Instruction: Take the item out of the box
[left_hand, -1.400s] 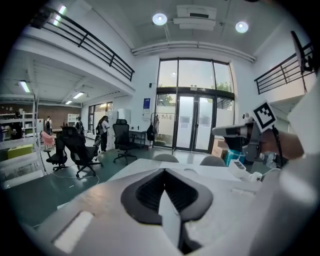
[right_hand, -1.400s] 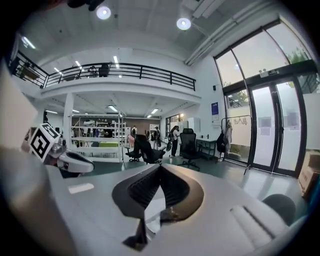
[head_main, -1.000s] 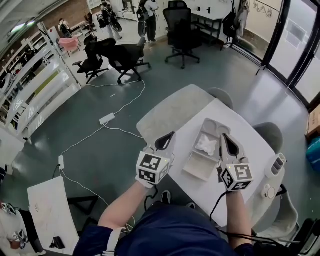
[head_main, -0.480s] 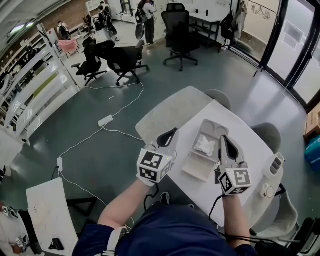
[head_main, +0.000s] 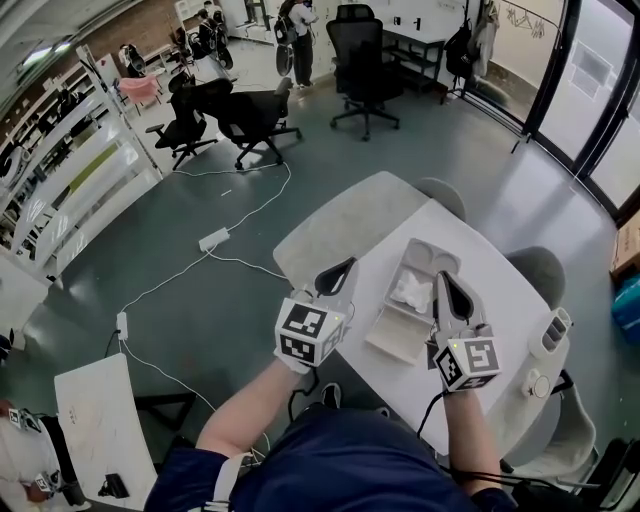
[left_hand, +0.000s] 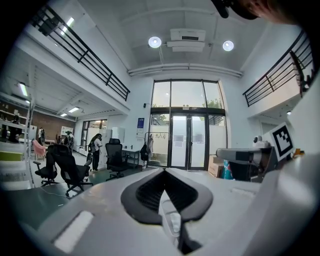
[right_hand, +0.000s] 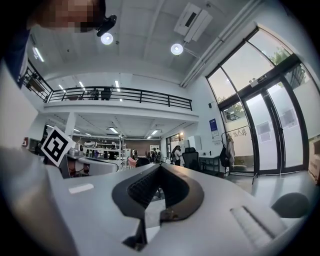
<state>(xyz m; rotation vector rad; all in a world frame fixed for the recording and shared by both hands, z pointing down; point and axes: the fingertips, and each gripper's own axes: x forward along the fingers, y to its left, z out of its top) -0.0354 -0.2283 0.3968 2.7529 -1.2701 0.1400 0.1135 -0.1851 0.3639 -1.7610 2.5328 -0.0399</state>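
Note:
An open pale box (head_main: 402, 335) lies on the white table (head_main: 500, 300), its lid folded back. A crumpled white item (head_main: 411, 291) rests in the far half of the box. My left gripper (head_main: 344, 266) hovers at the table's left edge, left of the box, shut and empty. My right gripper (head_main: 442, 277) hangs just right of the box, beside the white item, and is also shut with nothing in it. In the left gripper view the left gripper (left_hand: 164, 171) has its jaws together, and the right gripper (right_hand: 159, 166) does too in its own view; both look out across the room, not at the box.
A white device (head_main: 553, 333) sits at the table's right edge. Grey seats (head_main: 335, 228) (head_main: 541, 271) flank the table. Cables and a power strip (head_main: 214, 238) lie on the floor at left. Black office chairs (head_main: 250, 115) stand further off.
My right gripper has drifted slightly left, nearer the box. The left gripper, the box and the item stay nearly as they were.

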